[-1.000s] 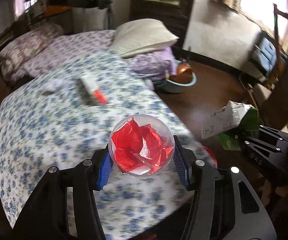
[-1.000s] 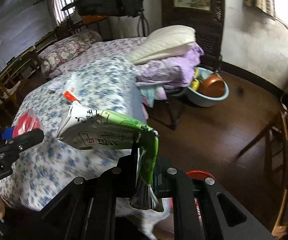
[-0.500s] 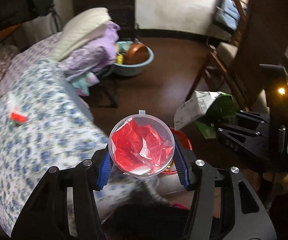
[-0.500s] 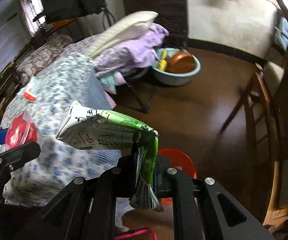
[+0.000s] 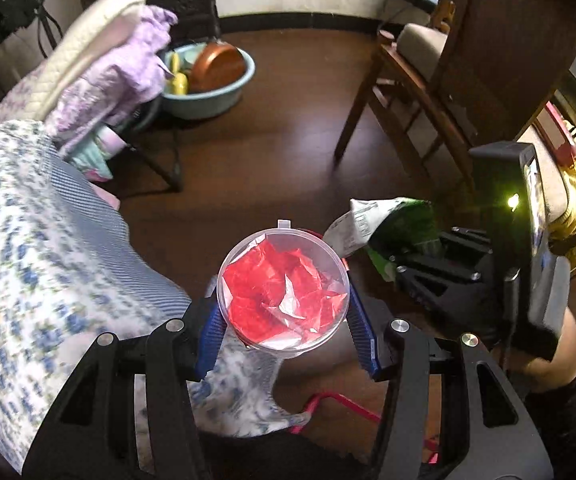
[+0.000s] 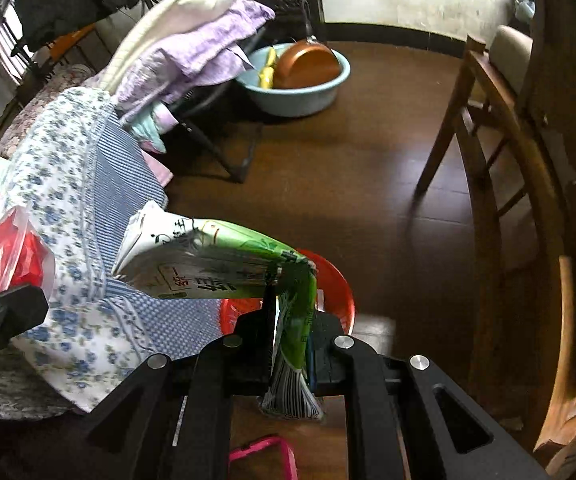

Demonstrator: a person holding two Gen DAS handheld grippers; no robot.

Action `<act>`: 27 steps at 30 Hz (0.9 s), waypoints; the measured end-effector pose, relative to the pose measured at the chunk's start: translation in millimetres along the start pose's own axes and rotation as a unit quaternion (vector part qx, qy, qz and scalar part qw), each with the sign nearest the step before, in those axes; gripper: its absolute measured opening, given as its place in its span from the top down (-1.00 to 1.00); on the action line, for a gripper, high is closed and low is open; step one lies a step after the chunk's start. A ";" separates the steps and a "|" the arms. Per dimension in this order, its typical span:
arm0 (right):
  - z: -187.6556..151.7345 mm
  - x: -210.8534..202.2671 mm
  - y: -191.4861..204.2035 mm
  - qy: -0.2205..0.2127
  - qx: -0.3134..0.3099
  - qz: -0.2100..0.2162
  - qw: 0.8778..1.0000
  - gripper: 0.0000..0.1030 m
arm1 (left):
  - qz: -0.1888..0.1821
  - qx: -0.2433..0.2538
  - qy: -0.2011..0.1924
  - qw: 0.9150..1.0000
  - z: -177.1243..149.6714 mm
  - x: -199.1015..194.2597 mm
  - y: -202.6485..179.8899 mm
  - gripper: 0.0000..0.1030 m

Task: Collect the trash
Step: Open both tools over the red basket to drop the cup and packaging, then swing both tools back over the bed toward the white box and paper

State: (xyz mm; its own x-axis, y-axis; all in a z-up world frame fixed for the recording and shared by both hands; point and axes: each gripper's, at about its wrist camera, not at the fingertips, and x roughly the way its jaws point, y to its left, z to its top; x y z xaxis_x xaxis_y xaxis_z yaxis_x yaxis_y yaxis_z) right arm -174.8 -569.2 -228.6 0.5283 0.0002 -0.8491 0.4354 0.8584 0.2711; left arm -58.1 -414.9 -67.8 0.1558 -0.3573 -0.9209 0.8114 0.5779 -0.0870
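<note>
Left gripper [image 5: 283, 316] fingers clamped on clear cup [image 5: 283, 289], frame centre, mouth facing camera. Right gripper [image 6: 292, 334] fingers pinched on green carton [image 6: 207, 264], long axis running left, above red bin [image 6: 330, 280].

Bed with blue-flowered white cover [image 5: 27, 264] along the left side, its near corner hanging to the floor. Cream quilted pillow [image 6: 175, 20] on crumpled lilac bedding [image 6: 203, 56] at the bed's far end. Dark brown wooden floor [image 6: 348, 168]. Pale blue plastic basin [image 6: 300, 92] on the floor just right of the lilac bedding, holding a copper-coloured pan [image 6: 308, 66] tilted on edge. Wooden chair with padded seat [image 5: 412, 64] at far right.
</note>
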 end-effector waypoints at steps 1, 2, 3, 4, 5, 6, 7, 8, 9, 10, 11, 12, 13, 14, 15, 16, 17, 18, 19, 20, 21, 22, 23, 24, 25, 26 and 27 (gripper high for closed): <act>-0.6 1.8 -1.6 0.002 0.001 0.000 1.000 0.74 | -0.004 -0.001 0.007 1.000 1.6 4.9 -0.9 -0.05; -2.4 6.3 -3.5 0.005 0.002 -0.002 1.000 0.74 | -0.010 0.000 0.013 1.000 3.2 10.4 -2.2 -0.05; -3.5 9.9 -4.5 0.008 0.003 -0.005 1.000 0.75 | -0.014 0.002 0.020 1.000 4.3 16.5 -4.1 -0.05; -4.5 13.1 -5.7 0.012 0.003 -0.007 1.000 0.75 | -0.015 0.005 0.025 1.000 4.7 20.5 -5.1 -0.05; -5.6 16.1 -7.2 0.015 0.004 -0.008 1.000 0.75 | -0.017 0.008 0.031 0.999 5.0 27.4 -7.6 -0.05; -8.0 23.0 -10.1 0.024 0.007 -0.011 1.000 0.74 | -0.020 0.011 0.036 0.999 5.6 32.7 -9.4 -0.05; -8.3 25.6 -11.6 0.027 0.008 -0.012 1.000 0.75 | -0.025 0.013 0.049 0.998 6.2 40.7 -10.9 -0.05; -9.2 29.3 -13.3 0.030 0.011 -0.014 0.999 0.74 | -0.030 0.012 0.057 0.998 6.6 45.5 -13.0 -0.05; -11.1 33.5 -15.6 0.034 0.013 -0.015 0.999 0.74 | -0.033 0.012 0.064 0.997 7.5 50.3 -13.3 -0.05; -12.8 37.2 -17.5 0.037 0.015 -0.014 0.999 0.74 | -0.031 0.012 0.065 0.997 8.5 52.5 -13.1 -0.05; -13.5 40.8 -19.0 0.039 0.017 -0.013 0.999 0.75 | -0.028 0.013 0.066 0.997 9.9 56.0 -12.8 -0.05; -14.4 46.9 -19.7 0.046 0.019 -0.012 0.999 0.74 | -0.027 0.013 0.068 0.997 11.0 59.3 -12.4 -0.05; -14.9 50.0 -20.1 0.048 0.020 -0.011 0.999 0.75 | -0.027 0.012 0.073 0.997 11.7 63.7 -11.4 -0.05; -15.6 52.7 -20.8 0.050 0.022 -0.010 0.998 0.74 | -0.029 0.009 0.081 0.996 11.9 69.4 -10.0 -0.05; -16.2 58.1 -21.0 0.055 0.026 -0.006 0.998 0.75 | -0.031 0.005 0.086 0.996 11.6 73.3 -8.5 -0.05; -16.3 60.9 -21.2 0.058 0.028 -0.005 0.998 0.74 | -0.034 0.000 0.093 0.995 11.7 79.0 -7.3 -0.05; -15.9 64.8 -20.7 0.060 0.029 -0.004 0.998 0.74 | -0.038 -0.006 0.100 0.994 11.6 84.8 -6.0 -0.05; -16.2 68.8 -21.1 0.061 0.033 0.000 0.998 0.73 | -0.042 -0.011 0.105 0.993 11.6 88.7 -4.5 -0.06; -16.3 71.8 -22.1 0.061 0.040 0.005 0.997 0.70 | -0.046 -0.022 0.115 0.992 11.9 95.0 -2.0 -0.07; -16.1 74.7 -23.4 0.061 0.049 0.012 0.997 0.63 | -0.046 -0.031 0.120 0.991 13.0 98.2 -0.6 -0.07; -16.7 76.1 -24.5 0.060 0.053 0.014 0.997 0.49 | -0.048 -0.040 0.129 0.990 13.3 101.4 1.3 -0.08; -16.6 76.4 -25.7 0.056 0.060 0.011 0.997 0.12 | -0.055 -0.050 0.140 0.987 14.1 104.9 3.6 -0.09; -16.3 75.7 -25.7 0.052 0.064 0.008 0.997 0.00 | -0.066 -0.060 0.149 0.985 14.7 107.2 6.1 -0.16; -15.3 75.2 -25.2 0.048 0.063 0.005 0.997 0.00 | -0.074 -0.068 0.152 0.983 15.3 107.5 8.7 -0.23; -14.6 75.9 -25.4 0.049 0.061 0.005 0.997 0.00 | -0.075 -0.071 0.150 0.983 16.1 106.7 10.2 -0.24; -13.2 75.8 -25.6 0.050 0.059 0.004 0.997 0.00 | -0.074 -0.073 0.146 0.984 16.6 105.4 12.1 -0.26; -11.9 75.0 -25.6 0.049 0.059 0.000 0.997 0.00 | -0.074 -0.074 0.143 0.984 17.2 104.2 13.6 -0.26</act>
State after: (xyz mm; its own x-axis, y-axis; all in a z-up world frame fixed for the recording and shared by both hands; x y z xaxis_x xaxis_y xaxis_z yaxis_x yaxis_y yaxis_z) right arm -155.0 -585.0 -304.6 0.4579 0.0553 -0.8873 0.5202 0.7927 0.3179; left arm -21.2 -456.8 -158.4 -0.1400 -0.2359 -0.9616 0.7190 0.6435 -0.2625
